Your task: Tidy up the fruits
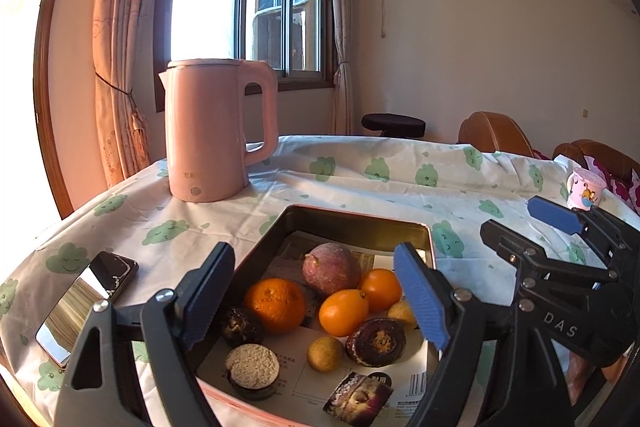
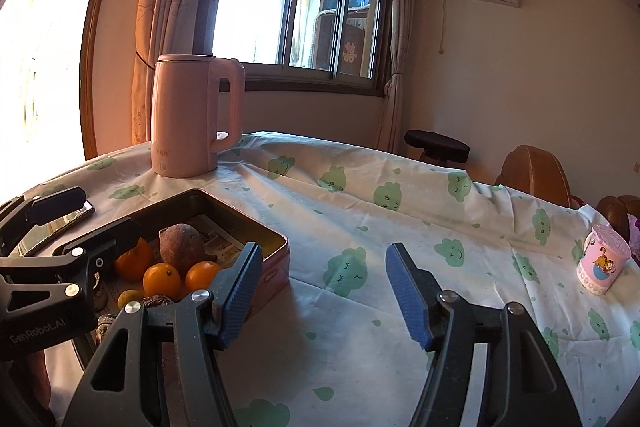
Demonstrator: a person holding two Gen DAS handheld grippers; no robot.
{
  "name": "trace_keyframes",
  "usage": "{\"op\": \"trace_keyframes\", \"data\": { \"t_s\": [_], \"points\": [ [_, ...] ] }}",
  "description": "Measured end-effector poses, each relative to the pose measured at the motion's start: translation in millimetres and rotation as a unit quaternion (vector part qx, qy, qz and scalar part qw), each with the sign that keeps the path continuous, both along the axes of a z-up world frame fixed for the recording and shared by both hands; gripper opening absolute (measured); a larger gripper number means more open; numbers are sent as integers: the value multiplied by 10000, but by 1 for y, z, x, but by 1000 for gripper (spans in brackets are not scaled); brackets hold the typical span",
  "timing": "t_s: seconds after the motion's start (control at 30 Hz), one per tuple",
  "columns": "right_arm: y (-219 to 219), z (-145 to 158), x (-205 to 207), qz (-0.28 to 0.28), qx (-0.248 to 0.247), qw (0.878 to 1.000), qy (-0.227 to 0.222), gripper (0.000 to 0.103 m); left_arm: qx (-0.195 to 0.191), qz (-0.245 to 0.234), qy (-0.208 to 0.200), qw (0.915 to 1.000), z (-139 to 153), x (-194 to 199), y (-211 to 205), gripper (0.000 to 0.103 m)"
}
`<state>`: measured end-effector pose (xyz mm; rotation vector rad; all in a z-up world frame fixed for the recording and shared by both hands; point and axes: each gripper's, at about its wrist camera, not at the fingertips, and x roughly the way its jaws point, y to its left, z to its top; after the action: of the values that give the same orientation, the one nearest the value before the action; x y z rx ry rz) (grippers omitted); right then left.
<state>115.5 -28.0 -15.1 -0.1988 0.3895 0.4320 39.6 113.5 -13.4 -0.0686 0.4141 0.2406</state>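
A phone (image 1: 86, 303) is seen at the left, beside the metal tin (image 1: 362, 221), where the fruits are gathered: a mandarin (image 1: 276, 303) and a passion fruit (image 1: 331, 267). The left gripper (image 1: 316, 297) is held open over them; the right gripper (image 2: 326, 291) is open above bare tablecloth (image 2: 360, 211). Round fruit could be squeezed out sideways if gripped off-centre.

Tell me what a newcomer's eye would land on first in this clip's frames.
Probably the tall pink kettle, standing upright on the cloud-print tablecloth before the bright window. Next comes the open metal tin in front of it, holding oranges, a purplish passion fruit and smaller dark fruits. The left gripper hovers open over the tin, and the right gripper is open over bare cloth beside it.
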Motion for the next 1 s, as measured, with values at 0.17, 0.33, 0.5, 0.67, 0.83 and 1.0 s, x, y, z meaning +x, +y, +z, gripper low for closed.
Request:
{"op": "trace_keyframes", "data": {
  "t_s": [0.17,0.33,0.5,0.67,0.83,1.0],
  "points": [
    [-3,-1,0,-24,65,10000,-5,68,-28,50,-48,10000,1,-2,2,91],
    [-3,-1,-2,-33,96,9999,-53,77,72,75,-66,9999,1,-2,-2,96],
    [-6,1,-4,-80,166,9997,-127,84,121,111,-85,9998,1,-3,-3,100],
    [-9,2,-4,-106,229,9996,-143,86,172,167,-95,9997,2,-3,-5,102],
    [-11,2,-4,-135,276,9994,-162,87,235,160,-157,9995,3,-5,-7,103],
    [-15,3,-6,-183,370,9989,-201,87,284,163,-237,9992,4,-8,-9,103]
  ]
}}
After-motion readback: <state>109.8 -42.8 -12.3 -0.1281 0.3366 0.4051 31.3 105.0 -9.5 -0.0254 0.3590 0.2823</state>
